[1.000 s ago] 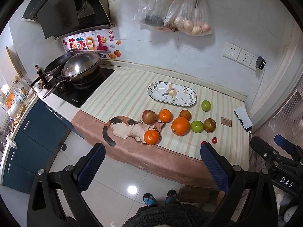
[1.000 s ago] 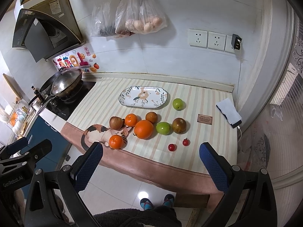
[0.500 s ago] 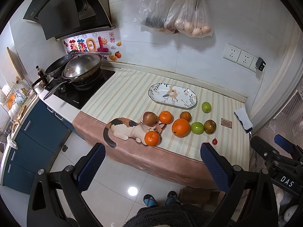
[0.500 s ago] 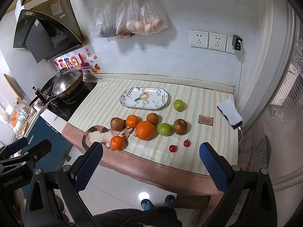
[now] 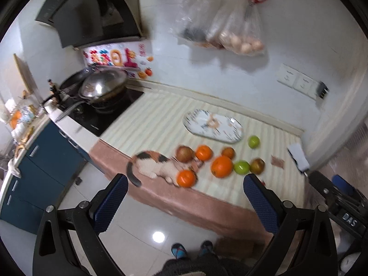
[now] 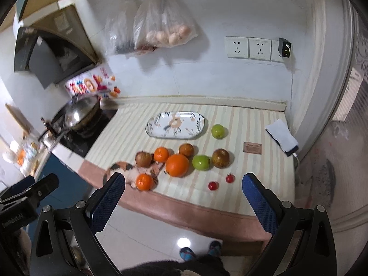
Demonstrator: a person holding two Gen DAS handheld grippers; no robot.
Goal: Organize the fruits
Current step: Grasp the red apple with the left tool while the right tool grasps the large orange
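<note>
Lying bare, plate [image 6: 176, 124] holds nothing; fruit beside it; both hand-held grippers [image 5: 185, 202] [image 6: 182, 197] spread.

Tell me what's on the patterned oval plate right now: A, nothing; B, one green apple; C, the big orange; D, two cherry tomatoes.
A: the oval plate is bare; the green apple sits on the striped cloth beside it, and the other fruit lies nearer the edge.

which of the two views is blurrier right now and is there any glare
Left wrist view: motion-smeared throughout, plate and fruit soft. Right wrist view: sharper in the middle, plate pattern readable, left edge smeared. Both: a lamp glare spot on the floor, fisheye bending at edges.
</note>
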